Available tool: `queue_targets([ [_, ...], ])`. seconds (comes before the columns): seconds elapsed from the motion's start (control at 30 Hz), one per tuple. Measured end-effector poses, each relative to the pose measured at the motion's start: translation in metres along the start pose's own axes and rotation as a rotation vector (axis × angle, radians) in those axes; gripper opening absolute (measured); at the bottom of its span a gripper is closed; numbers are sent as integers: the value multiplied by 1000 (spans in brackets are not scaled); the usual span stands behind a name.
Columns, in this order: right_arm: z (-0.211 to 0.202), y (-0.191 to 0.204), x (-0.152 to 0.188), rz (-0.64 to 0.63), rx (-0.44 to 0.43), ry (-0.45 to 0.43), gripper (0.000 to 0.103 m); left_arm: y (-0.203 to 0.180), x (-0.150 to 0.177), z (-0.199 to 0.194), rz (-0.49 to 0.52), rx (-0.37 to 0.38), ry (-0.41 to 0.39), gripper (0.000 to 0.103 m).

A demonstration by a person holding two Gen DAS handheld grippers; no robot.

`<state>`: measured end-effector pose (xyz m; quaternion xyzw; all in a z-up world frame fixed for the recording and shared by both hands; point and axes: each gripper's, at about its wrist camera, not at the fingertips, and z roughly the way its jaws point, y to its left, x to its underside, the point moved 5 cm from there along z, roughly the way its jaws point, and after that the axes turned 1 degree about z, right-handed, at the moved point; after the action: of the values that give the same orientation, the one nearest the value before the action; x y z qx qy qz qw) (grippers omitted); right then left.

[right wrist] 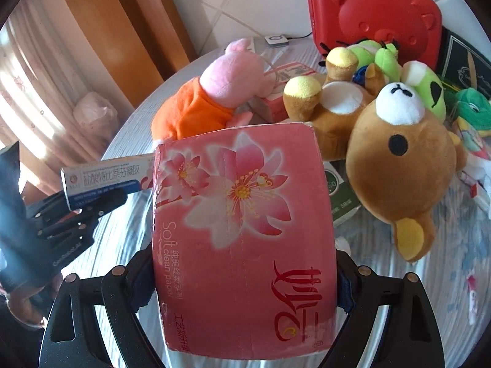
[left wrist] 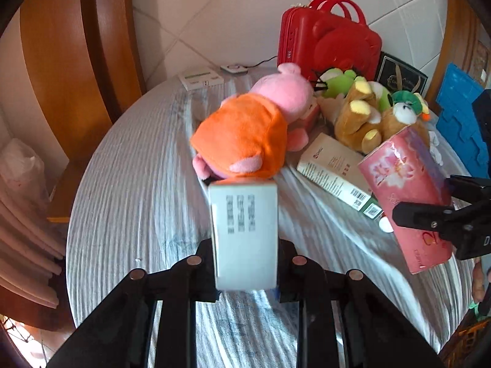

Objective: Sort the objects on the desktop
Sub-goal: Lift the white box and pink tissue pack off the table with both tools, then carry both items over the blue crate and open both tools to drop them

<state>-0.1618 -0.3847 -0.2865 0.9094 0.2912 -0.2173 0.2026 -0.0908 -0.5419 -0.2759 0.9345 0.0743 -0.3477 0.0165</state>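
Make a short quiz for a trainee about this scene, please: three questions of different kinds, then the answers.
1. True or false: the left gripper is shut on a small white box.
2. What does the right gripper hold? A) the brown bear plush B) the pink tissue pack C) the red case
3. Fill in: the pink plush pig wears a garment of ____ colour.

Key
1. True; the fingers press both sides of the box.
2. B, the pink tissue pack. The brown bear plush lies on the table and the red case stands behind the toys.
3. Orange.
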Motion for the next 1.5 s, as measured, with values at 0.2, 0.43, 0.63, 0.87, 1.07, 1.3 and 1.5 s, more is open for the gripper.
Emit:
queue_targets([
  [0.2, -45, 0, -1, -16, 25, -98, 90, -44, -31, -45, 71, 56, -105, 22],
  [0.43, -126, -28, 4, 33, 79, -236, 90, -127, -70, -86, 191, 187, -218, 22],
  [0.63, -227, -84, 20, 114, 193, -407, 90, -227, -109, -121, 336, 316, -318, 22],
  [0.87, -361, -172, 54, 223, 343, -619, 90, -377, -146, -174, 481, 474, -451, 22],
  [1.07, -481, -267, 91, 256, 497, -755, 90, -536, -173, -215, 565, 593, -539, 22],
  [1.3, -576, -398, 121, 334, 608, -790, 91, -708, -197, -218, 629, 651, -548, 22],
  [1.5, -606, -480, 133, 416, 641, -788, 91, -795, -214, -204, 662, 636, -528, 22],
])
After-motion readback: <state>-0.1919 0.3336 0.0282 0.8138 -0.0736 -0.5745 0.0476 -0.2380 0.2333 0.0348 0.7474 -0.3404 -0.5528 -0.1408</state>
